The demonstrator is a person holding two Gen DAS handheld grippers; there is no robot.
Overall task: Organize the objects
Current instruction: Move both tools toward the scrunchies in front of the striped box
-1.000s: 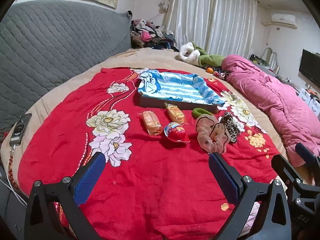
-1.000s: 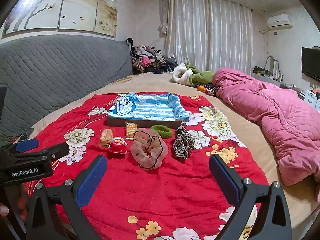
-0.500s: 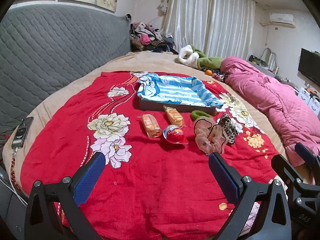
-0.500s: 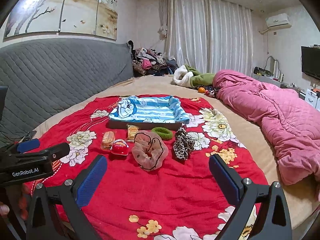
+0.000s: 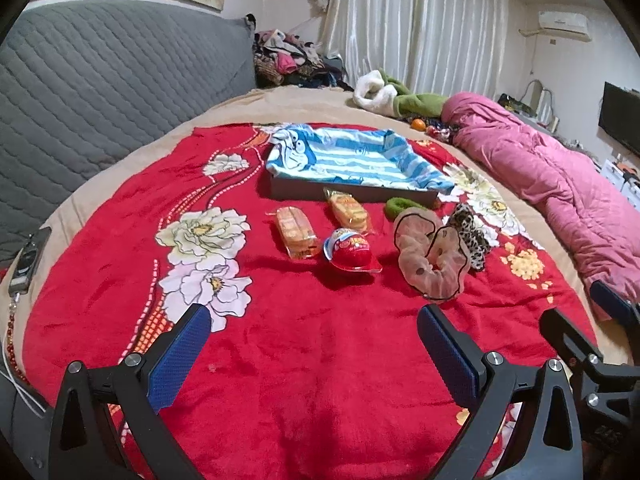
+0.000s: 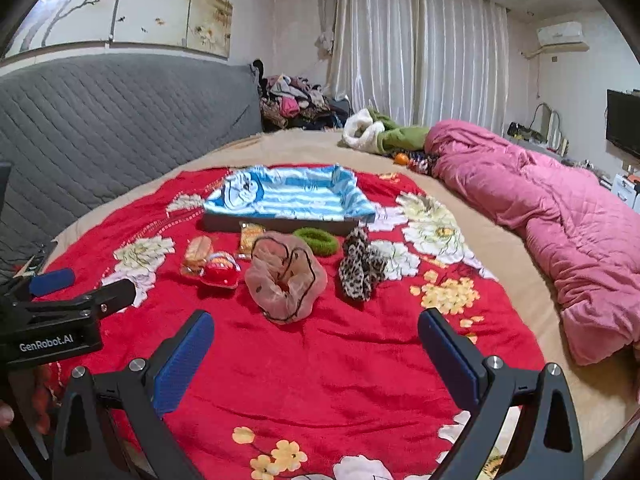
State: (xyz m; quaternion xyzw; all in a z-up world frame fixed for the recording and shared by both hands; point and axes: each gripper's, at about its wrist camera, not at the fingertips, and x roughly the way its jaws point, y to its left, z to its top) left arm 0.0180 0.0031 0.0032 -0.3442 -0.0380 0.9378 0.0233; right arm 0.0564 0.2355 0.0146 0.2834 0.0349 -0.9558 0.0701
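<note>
A tray lined with blue striped cloth sits on the red floral blanket. In front of it lie two wrapped snacks, a red egg-shaped candy, a beige scrunchie, a green scrunchie and a leopard scrunchie. My left gripper is open and empty, well short of the items. My right gripper is open and empty, near the beige scrunchie.
A pink quilt lies along the right of the bed. A grey quilted headboard is at left. A phone on a cable lies at the blanket's left edge. Clothes are piled at the back.
Both grippers have moved slightly forward toward the items, which look a little larger. Nothing was picked up or moved.
</note>
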